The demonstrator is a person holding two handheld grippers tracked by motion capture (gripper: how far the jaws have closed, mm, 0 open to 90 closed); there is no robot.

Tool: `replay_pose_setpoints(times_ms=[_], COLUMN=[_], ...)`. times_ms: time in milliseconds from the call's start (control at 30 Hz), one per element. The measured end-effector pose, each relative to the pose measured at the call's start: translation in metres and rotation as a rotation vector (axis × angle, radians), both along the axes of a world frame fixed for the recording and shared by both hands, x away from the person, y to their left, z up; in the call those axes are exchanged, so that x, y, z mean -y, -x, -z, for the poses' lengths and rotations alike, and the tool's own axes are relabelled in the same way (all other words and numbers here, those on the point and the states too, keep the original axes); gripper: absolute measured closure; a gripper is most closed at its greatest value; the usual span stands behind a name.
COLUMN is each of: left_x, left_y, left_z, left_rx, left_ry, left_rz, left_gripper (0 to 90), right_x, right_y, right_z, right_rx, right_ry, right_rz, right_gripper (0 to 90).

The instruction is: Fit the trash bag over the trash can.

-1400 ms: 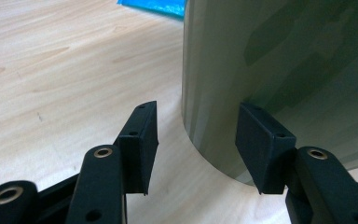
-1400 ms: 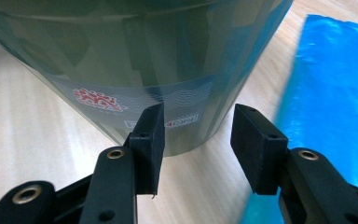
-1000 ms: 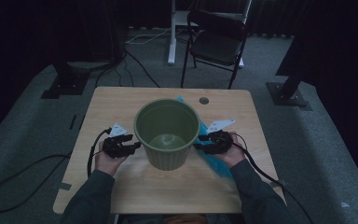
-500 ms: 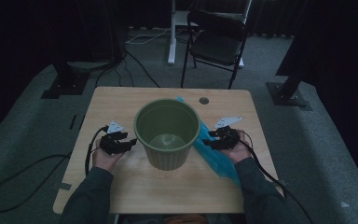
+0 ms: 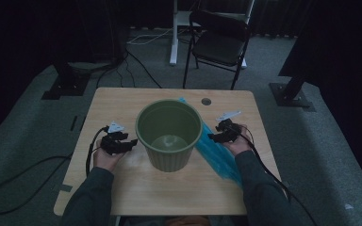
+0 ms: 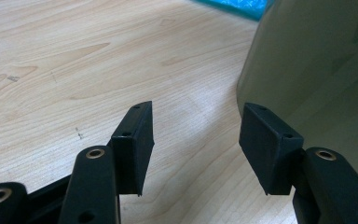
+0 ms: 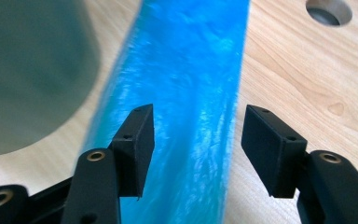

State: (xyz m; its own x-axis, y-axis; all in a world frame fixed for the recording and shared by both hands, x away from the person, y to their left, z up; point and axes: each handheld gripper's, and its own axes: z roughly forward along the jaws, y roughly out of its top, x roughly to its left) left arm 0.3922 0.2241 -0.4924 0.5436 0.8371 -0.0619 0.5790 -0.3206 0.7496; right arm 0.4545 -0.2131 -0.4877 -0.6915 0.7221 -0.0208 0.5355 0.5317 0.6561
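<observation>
Round green plastic bucket [image 5: 169, 134] upright at mid-bench, between the two grippers. Left gripper [image 5: 131, 143] just beside the bucket's wall, jaws spread apart and clamping nothing; in the left gripper view, green wall [image 6: 317, 74] close against the outer side of the right-hand jaw, possibly touching, though hard to tell at this angle. Bare light wooden bench [image 6: 74, 70] between and ahead of those jaws. Right gripper [image 5: 213, 137] on the far side of the bucket, jaws likewise apart and empty. Long crinkled blue plastic bag [image 7: 191, 93] flat on the bench, directly under and between the right jaws, stretching away ahead of them. Bucket wall [image 7: 28, 70] off beyond the left-hand jaw of that pair; small round hole in the bench [image 7: 329, 10] ahead, past the right-hand jaw.
</observation>
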Motion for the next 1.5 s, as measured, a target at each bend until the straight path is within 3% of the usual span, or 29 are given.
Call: replay_pose_setpoints(times_ms=[267, 400, 667, 733, 867, 1000, 1033, 1133, 1300, 1500], left_x=[0.003, 0.003, 0.003, 0.003, 0.004, 0.005, 0.005, 0.004, 0.003, 0.005], left_y=[0.000, 0.000, 0.000, 0.000, 0.000, 0.000, 0.000, 0.000, 0.001, 0.000], left_z=[0.001, 0.001, 0.001, 0.001, 0.001, 0.001, 0.001, 0.001, 0.001, 0.001], left_rx=[-0.001, -0.001, 0.003, 0.003, 0.000, -0.001, -0.002, -0.002, 0.000, -0.003], left_ry=[-0.012, -0.011, -0.012, -0.013, -0.016, -0.018, -0.021, -0.022, -0.016, -0.020], left_rz=[0.014, 0.016, 0.017, 0.017, 0.021, 0.024, 0.024, 0.024, 0.020, 0.026], left_gripper=[44.5, 44.4, 44.1, 44.2, 44.1, 44.1, 44.2, 44.1, 44.1, 44.1], right_x=[-0.009, -0.014, -0.026, -0.028, -0.029, -0.029, -0.029, -0.027, -0.010, 0.012], right_y=[-0.026, -0.035, -0.047, -0.047, -0.045, -0.045, -0.044, -0.043, -0.037, -0.021], right_z=[0.024, 0.029, 0.039, 0.039, 0.038, 0.038, 0.037, 0.035, 0.034, 0.033], right_rx=[-0.071, -0.081, -0.108, -0.097, -0.087, -0.087, -0.089, -0.103, -0.140, -0.149], right_ry=[0.000, -0.015, 0.023, 0.028, 0.045, 0.047, 0.051, 0.064, 0.054, 0.070], right_rz=[0.052, 0.071, 0.102, 0.101, 0.103, 0.101, 0.096, 0.077, 0.055, 0.019], right_gripper=[40.6, 39.8, 40.7, 42.0, 54.9, 60.4, 73.5, 82.4, 88.1, 89.8])
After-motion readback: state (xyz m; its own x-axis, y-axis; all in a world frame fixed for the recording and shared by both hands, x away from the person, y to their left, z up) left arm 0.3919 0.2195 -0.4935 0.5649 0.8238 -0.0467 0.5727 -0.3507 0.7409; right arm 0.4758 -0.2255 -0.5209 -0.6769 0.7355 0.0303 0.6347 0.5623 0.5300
